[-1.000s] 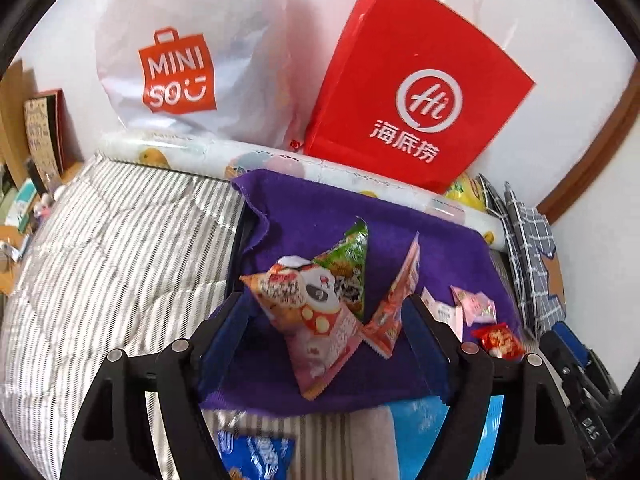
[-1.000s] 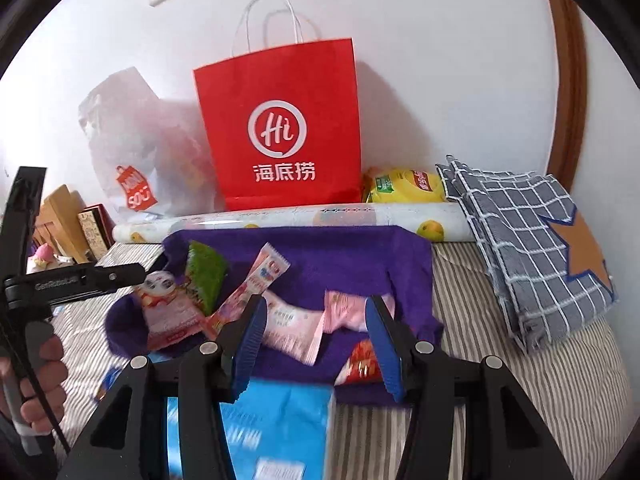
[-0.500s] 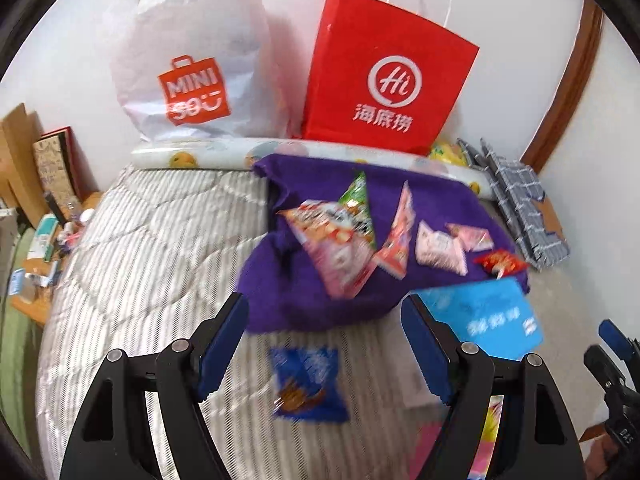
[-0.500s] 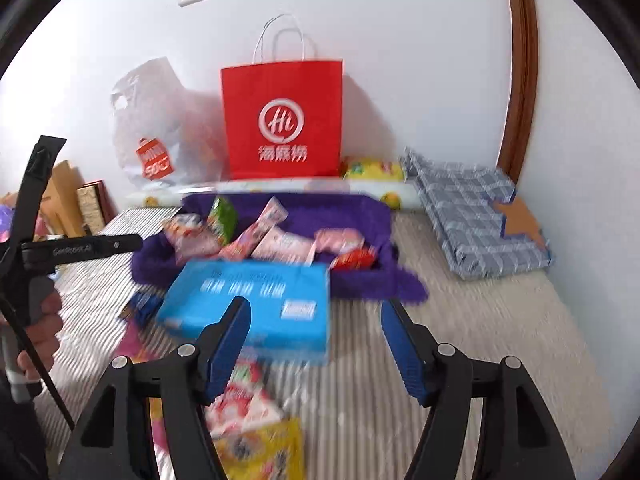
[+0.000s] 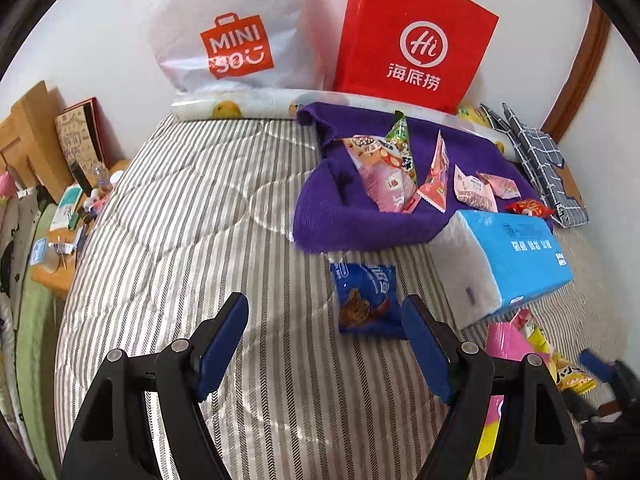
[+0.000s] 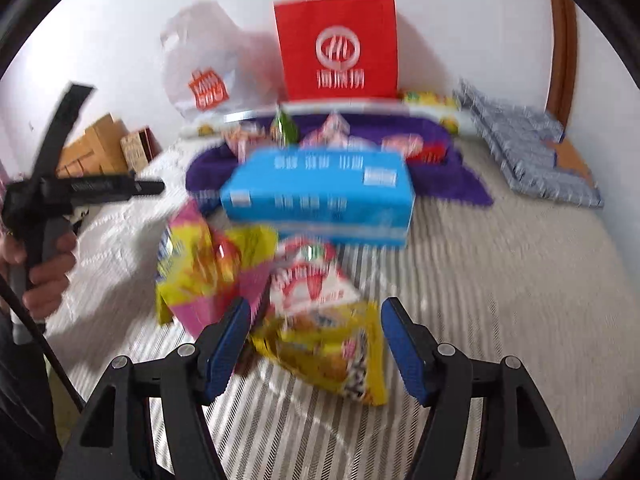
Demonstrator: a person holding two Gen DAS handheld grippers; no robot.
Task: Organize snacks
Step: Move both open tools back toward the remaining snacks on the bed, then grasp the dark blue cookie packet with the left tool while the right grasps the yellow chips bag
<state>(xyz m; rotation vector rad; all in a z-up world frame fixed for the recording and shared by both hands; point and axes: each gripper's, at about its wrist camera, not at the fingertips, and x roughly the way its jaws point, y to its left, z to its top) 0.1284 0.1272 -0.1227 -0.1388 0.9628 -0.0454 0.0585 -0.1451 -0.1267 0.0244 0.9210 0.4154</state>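
Observation:
My left gripper (image 5: 324, 303) is open over the striped bedspread (image 5: 180, 220), nothing between its fingers. A blue snack packet (image 5: 366, 300) lies just ahead of its right finger. Further back, several packets lie on a purple cloth (image 5: 332, 216), among them a pink one (image 5: 384, 176) and a green triangular one (image 5: 400, 136). My right gripper (image 6: 316, 305) is open above a yellow packet (image 6: 332, 352), whose top lies between the fingers; the pads do not press on it. A red-and-white packet (image 6: 308, 280) and a yellow-pink packet (image 6: 192, 268) lie beyond.
A blue tissue pack (image 5: 516, 256) lies in front of the purple cloth. A red paper bag (image 5: 416, 40) and a white plastic bag (image 5: 236, 28) lean on the wall behind a rolled sheet (image 5: 240, 110). Checked cloth (image 5: 540, 160) at right. A hand (image 6: 48, 276) grips the left tool.
Both grippers have drawn back from the purple cloth toward the near bedspread. The right jaws have widened. The tissue pack and loose packets have come into view.

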